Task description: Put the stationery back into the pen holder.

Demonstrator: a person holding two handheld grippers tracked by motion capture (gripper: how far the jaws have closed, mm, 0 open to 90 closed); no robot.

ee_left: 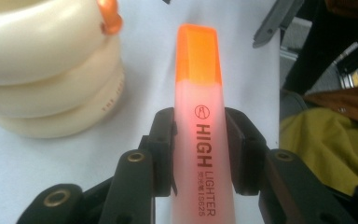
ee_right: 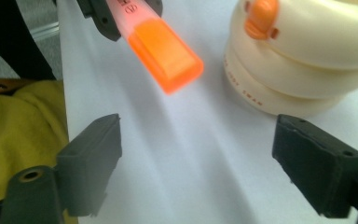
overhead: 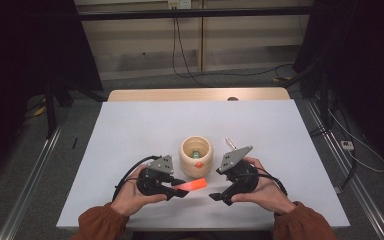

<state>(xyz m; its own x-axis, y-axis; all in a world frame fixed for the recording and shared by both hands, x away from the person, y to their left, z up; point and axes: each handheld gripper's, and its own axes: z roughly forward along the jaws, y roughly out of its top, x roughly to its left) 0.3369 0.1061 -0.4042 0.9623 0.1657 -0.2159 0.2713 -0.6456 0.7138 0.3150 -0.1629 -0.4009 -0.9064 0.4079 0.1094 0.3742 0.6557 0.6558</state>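
An orange highlighter point(overhead: 192, 186) with a pale barrel and orange cap hangs level just above the white table, cap end toward the right. My left gripper point(overhead: 179, 190) is shut on its barrel; the left gripper view has both pads pressed on the highlighter point(ee_left: 199, 135) beside the printed lettering. My right gripper point(overhead: 218, 197) sits a short way right of the cap, open wide with nothing between its jaws. In the right gripper view the highlighter cap point(ee_right: 166, 59) floats ahead of the spread fingers point(ee_right: 91, 161), apart from them.
A cream ribbed wooden holder point(overhead: 196, 157) with an orange knob stands just behind the highlighter, small items inside. It shows as holder point(ee_left: 46, 70) and holder point(ee_right: 303, 65) in the gripper views. The white table point(overhead: 130, 130) spreads around; yellow cloth point(ee_right: 18, 135) lies at the near edge.
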